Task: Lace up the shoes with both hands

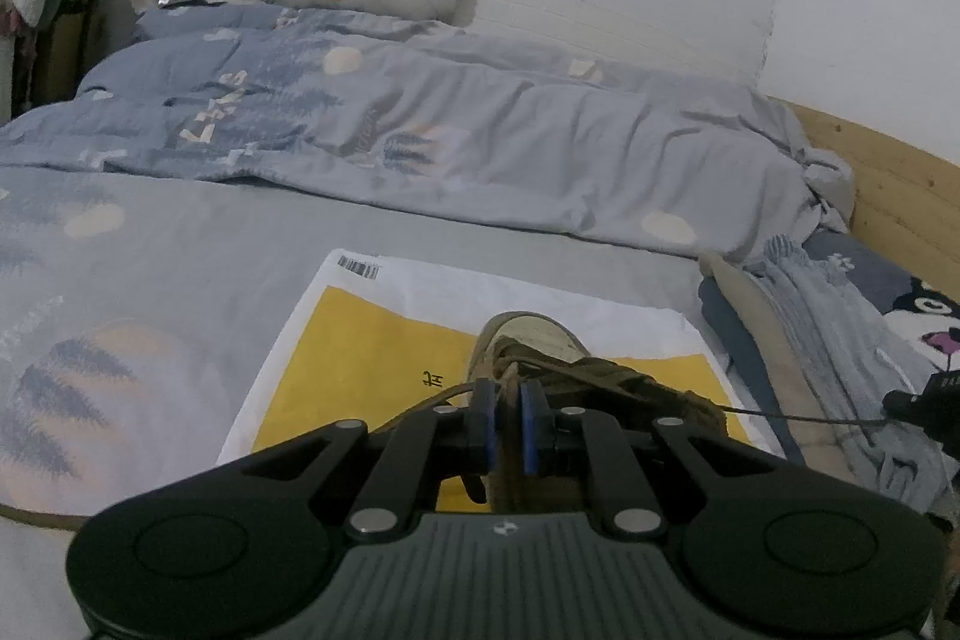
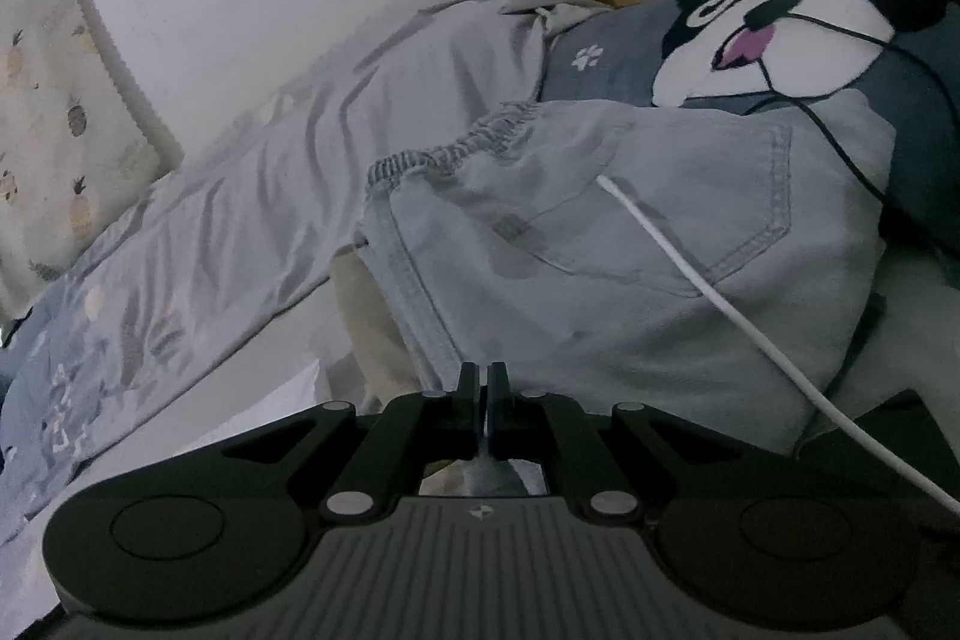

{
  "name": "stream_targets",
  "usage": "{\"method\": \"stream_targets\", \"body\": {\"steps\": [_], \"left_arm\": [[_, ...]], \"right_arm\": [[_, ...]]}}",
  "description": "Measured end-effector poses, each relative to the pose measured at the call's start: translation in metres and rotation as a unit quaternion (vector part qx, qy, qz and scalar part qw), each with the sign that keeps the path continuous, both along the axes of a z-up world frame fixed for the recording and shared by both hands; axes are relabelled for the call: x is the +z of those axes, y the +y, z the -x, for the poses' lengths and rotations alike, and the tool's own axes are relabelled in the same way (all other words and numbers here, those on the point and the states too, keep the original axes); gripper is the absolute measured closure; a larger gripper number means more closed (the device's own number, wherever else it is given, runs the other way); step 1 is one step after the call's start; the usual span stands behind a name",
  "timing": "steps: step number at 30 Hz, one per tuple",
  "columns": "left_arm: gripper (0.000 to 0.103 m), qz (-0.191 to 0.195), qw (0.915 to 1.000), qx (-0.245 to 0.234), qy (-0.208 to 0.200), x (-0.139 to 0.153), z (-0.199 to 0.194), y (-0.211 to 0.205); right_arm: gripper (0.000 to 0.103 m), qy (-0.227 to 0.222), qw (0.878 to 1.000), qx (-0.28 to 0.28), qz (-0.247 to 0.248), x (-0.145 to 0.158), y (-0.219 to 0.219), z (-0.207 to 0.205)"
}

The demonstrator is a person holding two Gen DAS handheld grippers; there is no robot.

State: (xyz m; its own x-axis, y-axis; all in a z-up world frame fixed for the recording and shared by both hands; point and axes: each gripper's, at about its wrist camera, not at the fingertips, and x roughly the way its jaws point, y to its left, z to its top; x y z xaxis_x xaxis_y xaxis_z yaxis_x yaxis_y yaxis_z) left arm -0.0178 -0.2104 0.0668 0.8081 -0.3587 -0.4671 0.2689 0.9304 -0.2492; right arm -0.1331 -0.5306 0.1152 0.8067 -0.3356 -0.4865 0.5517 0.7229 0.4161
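Observation:
An olive-brown shoe (image 1: pixel 543 349) lies on a white and yellow mailer bag (image 1: pixel 372 340) on the bed. My left gripper (image 1: pixel 507 400) is shut on part of the shoe's upper edge or lace between its blue pads (image 1: pixel 530 430). A thin dark lace (image 1: pixel 792 417) runs taut from the shoe to the right, to my right gripper (image 1: pixel 924 403) at the frame edge. In the right wrist view my right gripper (image 2: pixel 483 388) has its jaws nearly closed; the lace is not visible between them. The shoe is out of that view.
A rumpled blue-grey duvet (image 1: pixel 480 136) lies behind the bag. Folded grey jeans (image 2: pixel 630 244) and a dog-face pillow (image 2: pixel 810 16) lie to the right, with a white cable (image 2: pixel 720 304) over the jeans. A wooden headboard (image 1: pixel 900 184) and white wall stand behind.

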Motion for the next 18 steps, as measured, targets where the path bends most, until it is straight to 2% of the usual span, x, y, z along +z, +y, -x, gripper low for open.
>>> {"method": "stream_targets", "body": {"steps": [6, 9, 10, 13, 16, 18], "left_arm": [[0.093, 0.023, 0.9997, 0.003, 0.011, -0.001, -0.001, 0.007], [0.088, 0.045, 0.9986, 0.007, 0.026, -0.002, -0.003, 0.014], [0.084, 0.054, 0.9980, 0.010, 0.031, -0.002, -0.004, 0.017], [0.075, 0.094, 0.9940, 0.019, 0.053, -0.005, -0.008, 0.029], [0.066, 0.146, 0.9854, 0.030, 0.083, -0.011, -0.014, 0.042], [0.066, 0.187, 0.9762, 0.033, 0.105, -0.017, -0.018, 0.050]], "right_arm": [[0.100, -0.007, 1.000, -0.020, -0.020, -0.002, 0.000, 0.002], [0.097, -0.014, 0.999, -0.042, -0.014, 0.000, 0.002, 0.005], [0.091, -0.015, 0.998, -0.056, -0.004, 0.001, 0.004, 0.006], [0.060, -0.021, 0.996, -0.082, 0.004, 0.004, 0.006, 0.008], [0.060, -0.029, 0.997, -0.073, -0.002, 0.004, 0.011, 0.005], [0.058, -0.033, 0.998, -0.060, -0.001, 0.005, 0.017, 0.001]]}}
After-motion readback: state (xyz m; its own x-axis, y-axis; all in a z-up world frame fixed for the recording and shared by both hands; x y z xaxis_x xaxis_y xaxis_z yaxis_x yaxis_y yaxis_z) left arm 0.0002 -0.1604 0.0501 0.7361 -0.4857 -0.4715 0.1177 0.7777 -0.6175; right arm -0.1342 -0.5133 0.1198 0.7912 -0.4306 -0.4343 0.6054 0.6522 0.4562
